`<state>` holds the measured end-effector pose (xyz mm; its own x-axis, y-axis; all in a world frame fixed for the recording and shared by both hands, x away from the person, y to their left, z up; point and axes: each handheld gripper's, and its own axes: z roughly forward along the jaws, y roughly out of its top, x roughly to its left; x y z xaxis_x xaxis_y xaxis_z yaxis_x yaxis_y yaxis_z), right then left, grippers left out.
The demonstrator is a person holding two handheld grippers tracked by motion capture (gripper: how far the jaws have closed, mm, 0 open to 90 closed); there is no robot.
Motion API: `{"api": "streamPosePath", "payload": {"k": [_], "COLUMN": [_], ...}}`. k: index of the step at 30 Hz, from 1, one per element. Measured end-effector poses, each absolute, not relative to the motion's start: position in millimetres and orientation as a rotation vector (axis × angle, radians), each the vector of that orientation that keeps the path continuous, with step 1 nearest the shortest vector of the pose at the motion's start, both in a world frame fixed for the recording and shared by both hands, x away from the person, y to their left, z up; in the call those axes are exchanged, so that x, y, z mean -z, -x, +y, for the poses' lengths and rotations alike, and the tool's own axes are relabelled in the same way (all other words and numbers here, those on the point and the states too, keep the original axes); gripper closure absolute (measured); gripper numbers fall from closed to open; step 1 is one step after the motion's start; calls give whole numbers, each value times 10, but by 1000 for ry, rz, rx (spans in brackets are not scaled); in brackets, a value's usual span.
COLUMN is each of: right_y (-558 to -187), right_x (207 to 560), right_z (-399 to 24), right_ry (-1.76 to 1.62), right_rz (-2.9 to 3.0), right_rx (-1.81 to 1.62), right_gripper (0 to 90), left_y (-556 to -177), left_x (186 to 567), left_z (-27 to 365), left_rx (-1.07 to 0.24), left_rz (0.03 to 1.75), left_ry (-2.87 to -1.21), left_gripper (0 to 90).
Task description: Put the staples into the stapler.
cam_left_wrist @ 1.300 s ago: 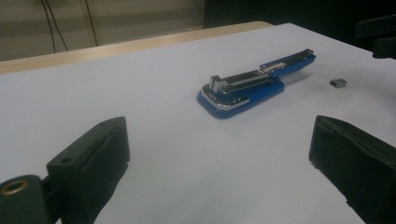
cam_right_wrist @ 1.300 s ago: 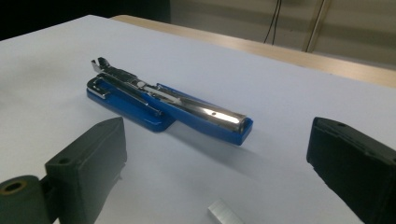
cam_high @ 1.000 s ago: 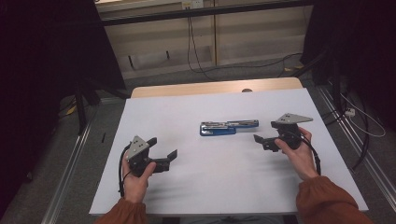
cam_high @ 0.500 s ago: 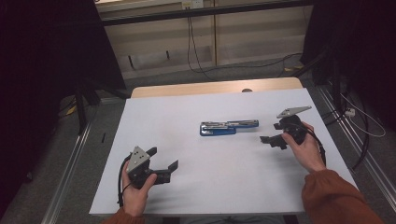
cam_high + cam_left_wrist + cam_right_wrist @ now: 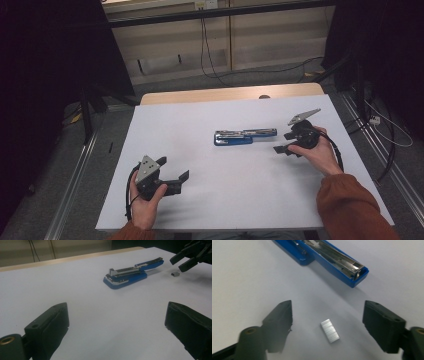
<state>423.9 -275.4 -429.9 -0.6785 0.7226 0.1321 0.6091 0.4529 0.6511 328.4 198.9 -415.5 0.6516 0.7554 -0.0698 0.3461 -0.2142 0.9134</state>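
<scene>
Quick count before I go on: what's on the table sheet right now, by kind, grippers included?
Blue stapler, lying opened out: 1
Strip of staples, loose on the sheet between the right gripper's open jaws: 1
Grippers: 2, the left gripper and the right gripper
Total: 4

A lab: dark curtains, loose floor cables, white-covered table.

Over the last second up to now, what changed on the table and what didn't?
The right gripper shifted slightly toward the far right of the table, and its jaws have just been closing, with the small block of staples lying between them, not yet pinched. The left gripper drew a little nearer the person, jaws wide open and empty. The opened blue stapler stayed in place.
</scene>
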Motion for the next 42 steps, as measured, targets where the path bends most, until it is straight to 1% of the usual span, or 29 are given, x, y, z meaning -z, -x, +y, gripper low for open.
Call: {"api": "streamPosePath", "payload": {"k": [1,4,6,8,10,11,14,16,17,18,19,22,29,32,36,42], "right_y": [-4234,-4228,-4232,-4239,-4251,-4260,-4275,-4271,-4269,-4271,-4271,-4278,-4289,-4295,-4299,-4302], "right_x": [4290,4276,4278,4275,4276,4284,4298,4293,4289,4284,4279,4281,4322,4331,4352,4354], "right_z": [-2753,-2760,-2766,-2769,-2763,-2761,-2772,-2775,-2773,-2775,-2773,-2766,-2739,-2739,-2723,-2717], "right_ry": [-1172,-1155,-1140,-1116,-1079,-1072,-1067,-1066,-1058,-1038,-1040,-1025,-1017,-1010,-997,-997], "right_rz": [2541,2566,2582,2599,2617,2622,2634,2639,2647,2660,2657,2669,2701,2709,2728,2739], "right_rx": [-1018,-987,-960,-939,-899,-886,-855,-837,-831,-829,-822,-801,-772,-771,-761,-764], "right_gripper": [277,353,369,406,460,460,508,525,572,595,584,598,680,694,734,764], "left_y": [-3284,-3287,-3291,-3290,-3287,-3286,-3283,-3282,-3283,-3281,-3282,-3279,-3287,-3286,-3287,-3289], "left_x": [4151,4152,4155,4157,4158,4160,4158,4158,4160,4163,4166,4166,4168,4172,4177,4179], "left_z": [1995,2008,2010,2005,1997,1991,1985,1986,1985,1982,1982,1986,1986,1983,1973,1974], "left_rx": [-483,-485,-486,-485,-487,-482,-486,-485,-484,-481,-476,-479,-473,-472,-468,-465], "left_rz": [883,886,890,889,887,890,886,886,887,890,889,893,883,883,882,884], "left_ry": [-1816,-1818,-1816,-1815,-1826,-1825,-1828,-1829,-1830,-1829,-1829,-1829,-1831,-1830,-1836,-1836], "left_gripper": [56,55,56,55,56,56,55,55,55,55,55,55,55,54,54,54]}}
